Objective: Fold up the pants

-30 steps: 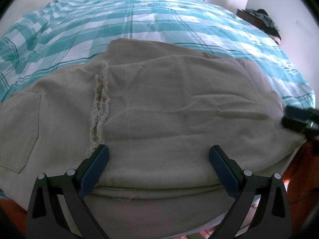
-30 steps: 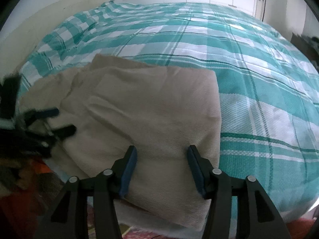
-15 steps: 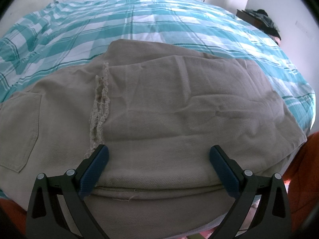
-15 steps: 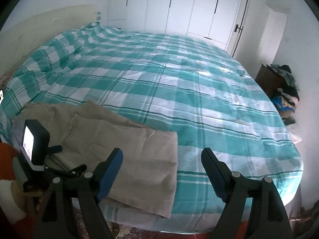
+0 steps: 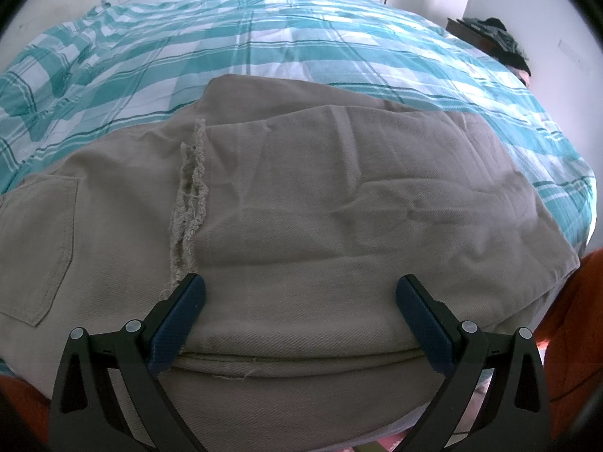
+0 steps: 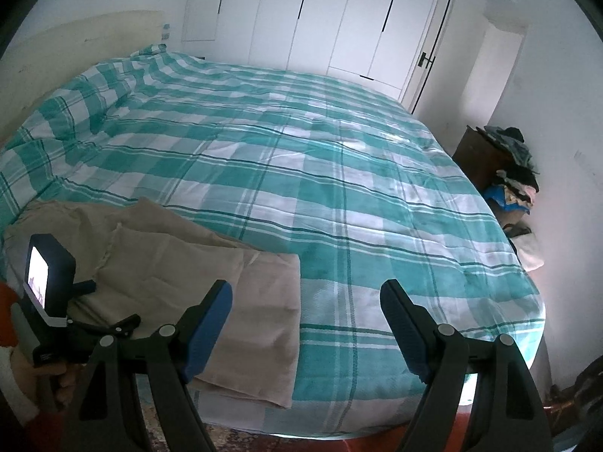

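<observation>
We see pants (image 5: 301, 207) folded on bed (image 6: 339, 188) near edge. Our right gripper (image 6: 307, 324) now lifted clear above bed, jaws just opened wide, nothing between; a second ago it straddled pants. Our left gripper (image 5: 299, 312) unmoved, wide, pants between fingers, ungripped.

1. The right gripper (image 6: 305, 324) has been raised off the folded pants (image 6: 181, 263) and tipped up toward the wardrobe (image 6: 339, 19).
2. Its jaws have just been opened wider; nothing is held between them.
3. It is gone from the pants' right edge in the left wrist view.
</observation>
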Available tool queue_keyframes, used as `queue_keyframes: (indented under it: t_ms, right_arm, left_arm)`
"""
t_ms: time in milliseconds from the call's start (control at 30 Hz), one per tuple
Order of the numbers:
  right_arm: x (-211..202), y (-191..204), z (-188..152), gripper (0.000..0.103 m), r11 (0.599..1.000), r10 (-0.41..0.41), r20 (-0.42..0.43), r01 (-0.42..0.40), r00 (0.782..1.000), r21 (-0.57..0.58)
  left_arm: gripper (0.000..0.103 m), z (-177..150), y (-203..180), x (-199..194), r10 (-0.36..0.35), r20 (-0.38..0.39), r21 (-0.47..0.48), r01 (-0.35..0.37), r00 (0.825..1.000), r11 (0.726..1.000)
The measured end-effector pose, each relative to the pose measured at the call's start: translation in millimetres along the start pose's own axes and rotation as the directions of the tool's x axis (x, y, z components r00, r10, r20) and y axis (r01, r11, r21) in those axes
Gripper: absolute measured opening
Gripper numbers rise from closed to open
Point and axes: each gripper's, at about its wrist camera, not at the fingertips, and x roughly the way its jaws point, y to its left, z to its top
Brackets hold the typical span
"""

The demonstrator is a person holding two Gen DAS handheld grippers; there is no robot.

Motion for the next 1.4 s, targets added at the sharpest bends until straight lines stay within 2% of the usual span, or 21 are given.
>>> queue_keyframes:
  t_ms: [1200, 1400]
  right_arm:
    - [6.4, 4.0, -2.7, 0.080, 0.999, -0.040, -0.022, 0.040, 0.999, -0.011]
    - [5.8, 5.1, -3.0, 0.080, 0.999, -0.037, -0.020, 0.037, 0.999, -0.011]
  left_arm:
    - [0.102, -0.9, -0.5, 0.1, -0.003, 0.001, -0.002, 0.003, 1.000, 1.000]
    - [0.101, 7.9, 2.7, -18.8, -0.008, -0.030, -0.032, 0.007, 1.000, 0.999]
